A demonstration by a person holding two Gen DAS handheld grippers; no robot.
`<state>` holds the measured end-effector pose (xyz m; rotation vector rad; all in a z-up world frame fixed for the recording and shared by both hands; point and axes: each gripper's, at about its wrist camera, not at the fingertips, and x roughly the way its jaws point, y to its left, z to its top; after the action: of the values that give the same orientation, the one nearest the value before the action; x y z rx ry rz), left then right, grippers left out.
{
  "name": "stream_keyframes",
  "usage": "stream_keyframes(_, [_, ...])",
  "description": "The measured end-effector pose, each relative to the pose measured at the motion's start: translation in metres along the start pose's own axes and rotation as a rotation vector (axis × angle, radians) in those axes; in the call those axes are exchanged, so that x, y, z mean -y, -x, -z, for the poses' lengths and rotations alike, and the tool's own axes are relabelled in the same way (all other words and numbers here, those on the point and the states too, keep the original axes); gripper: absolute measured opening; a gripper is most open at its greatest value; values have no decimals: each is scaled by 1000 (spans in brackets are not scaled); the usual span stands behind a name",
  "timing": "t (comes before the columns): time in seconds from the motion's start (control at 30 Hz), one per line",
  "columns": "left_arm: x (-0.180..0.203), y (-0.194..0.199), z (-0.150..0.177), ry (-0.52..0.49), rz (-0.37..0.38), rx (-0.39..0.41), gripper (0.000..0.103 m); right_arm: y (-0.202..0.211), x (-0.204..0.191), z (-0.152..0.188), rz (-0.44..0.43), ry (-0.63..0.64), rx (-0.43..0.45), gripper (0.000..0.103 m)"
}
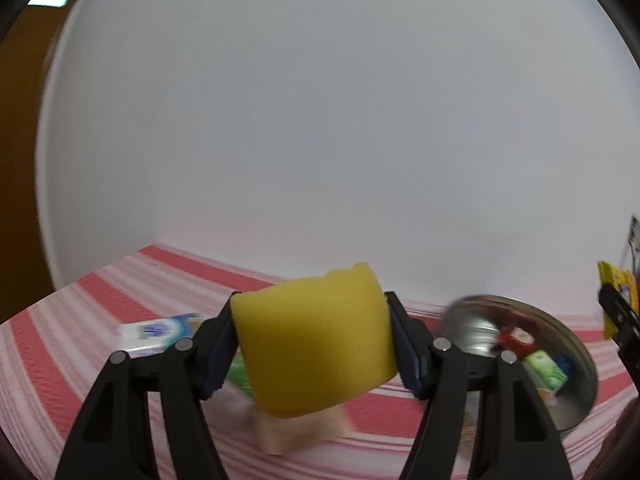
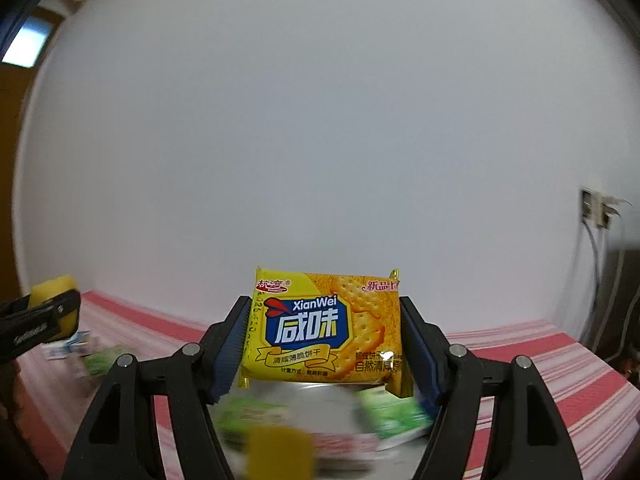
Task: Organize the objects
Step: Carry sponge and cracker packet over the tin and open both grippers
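My left gripper point(image 1: 314, 332) is shut on a yellow sponge point(image 1: 316, 344), its pads pressing both sides and holding it above the table. My right gripper point(image 2: 324, 332) is shut on a yellow cracker packet point(image 2: 320, 328) with blue lettering, also lifted. A metal bowl point(image 1: 464, 328) at the right holds a red item point(image 1: 516, 338) and a green pack point(image 1: 546, 368). The other gripper shows at each view's edge: the right one point(image 1: 620, 320) with its packet, the left one point(image 2: 40, 320) with the sponge point(image 2: 54, 286).
A pink and white striped cloth point(image 1: 100, 320) covers the table against a white wall. A blue-white tissue pack point(image 1: 160, 332) and a green pack point(image 1: 238, 376) lie on the left. Blurred green packs point(image 2: 396, 412) lie below the right gripper. A wall socket point(image 2: 596, 208) with cables is at the right.
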<state>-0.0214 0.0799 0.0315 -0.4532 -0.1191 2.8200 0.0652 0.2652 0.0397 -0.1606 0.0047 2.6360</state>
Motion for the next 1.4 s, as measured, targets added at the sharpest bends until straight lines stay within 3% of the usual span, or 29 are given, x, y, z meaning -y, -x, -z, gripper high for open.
stream_keyframes(0.33, [103, -20, 9, -74, 148, -68, 68, -27, 72, 0, 124, -31, -32, 73])
stream_keyframes(0.5, [144, -36, 15, -143, 158, -117, 68, -41, 94, 5, 164, -65, -72, 73])
stream_keyframes(0.8, [181, -74, -3, -262, 74, -218, 68, -49, 74, 9, 77, -50, -183, 73])
stream_keyframes(1.0, [184, -96, -20, -316, 29, -249, 68, -49, 49, 11, -25, -1, -265, 73])
stream_keyframes(1.4, [212, -142, -16, -394, 32, -377, 68, -56, 20, 21, -144, 86, -383, 73])
